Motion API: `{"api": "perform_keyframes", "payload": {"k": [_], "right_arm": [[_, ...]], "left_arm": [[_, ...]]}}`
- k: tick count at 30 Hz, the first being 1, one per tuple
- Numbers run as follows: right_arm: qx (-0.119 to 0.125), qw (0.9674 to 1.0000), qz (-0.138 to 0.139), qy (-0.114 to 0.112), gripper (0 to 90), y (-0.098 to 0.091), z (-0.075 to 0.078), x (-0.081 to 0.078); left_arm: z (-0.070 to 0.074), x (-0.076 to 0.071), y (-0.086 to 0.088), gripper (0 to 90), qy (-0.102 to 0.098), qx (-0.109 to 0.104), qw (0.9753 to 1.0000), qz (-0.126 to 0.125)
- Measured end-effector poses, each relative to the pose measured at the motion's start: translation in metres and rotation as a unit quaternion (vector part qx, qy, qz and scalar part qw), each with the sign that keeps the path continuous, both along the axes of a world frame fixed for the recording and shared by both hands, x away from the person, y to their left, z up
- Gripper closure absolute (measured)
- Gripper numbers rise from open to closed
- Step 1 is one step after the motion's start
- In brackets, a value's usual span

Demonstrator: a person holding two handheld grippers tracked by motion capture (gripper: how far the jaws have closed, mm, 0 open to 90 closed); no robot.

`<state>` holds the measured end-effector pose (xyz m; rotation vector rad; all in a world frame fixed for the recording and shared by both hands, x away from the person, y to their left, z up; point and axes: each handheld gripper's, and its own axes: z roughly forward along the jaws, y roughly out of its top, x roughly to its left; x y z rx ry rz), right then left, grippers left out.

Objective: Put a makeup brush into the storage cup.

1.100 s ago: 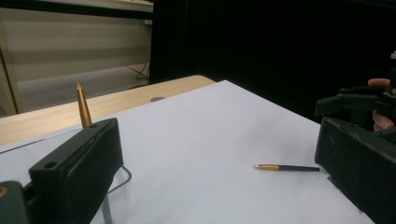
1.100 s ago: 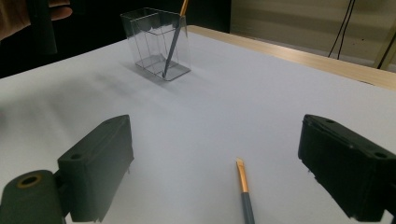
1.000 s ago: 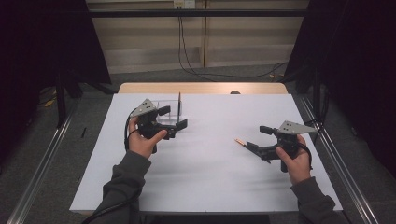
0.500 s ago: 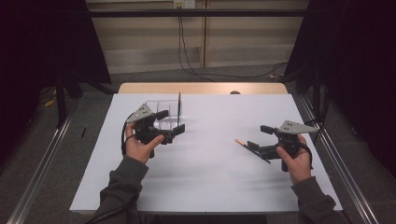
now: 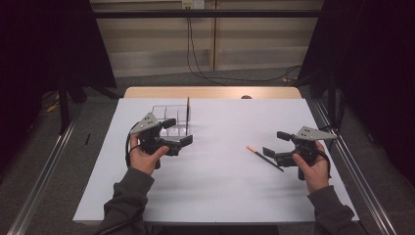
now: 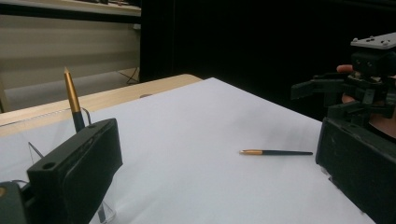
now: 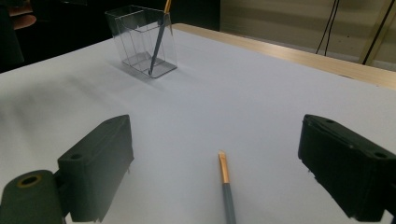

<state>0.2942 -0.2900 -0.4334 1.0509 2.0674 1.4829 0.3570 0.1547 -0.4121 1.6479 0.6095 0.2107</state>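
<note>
Just beyond the left tool (image 5: pixel 177 133), released and empty, a clear holder (image 5: pixel 171 116) stands on the desk (image 5: pixel 215 196) with one pen (image 5: pixel 188 115) upright inside. Well to its right, the right tool (image 5: pixel 275 144), also released, points at a second pen (image 7: pixel 226 186), lying flat between its jaws, untouched.

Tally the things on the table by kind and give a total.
Pens: 2, one lying flat on the white table by the right gripper, one standing in the holder.
Clear holder: 1.
Total: 3.
</note>
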Motion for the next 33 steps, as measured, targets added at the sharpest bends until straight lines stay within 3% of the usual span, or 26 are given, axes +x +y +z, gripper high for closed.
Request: {"api": "perform_keyframes", "payload": {"k": [19,33], "right_arm": [[-0.009,0.9999,-0.01,0.005,9.5,-0.0001,-0.0042,-0.001],[-0.019,0.9998,-0.002,0.003,9.4,0.0065,-0.0025,0.0046]], "left_arm": [[-0.0057,0.0044,0.0009,0.0,0.001,0.012,0.9997,-0.02],[-0.0037,0.0044,0.0049,0.4,-0.001,0.004,0.9999,-0.016]]}}
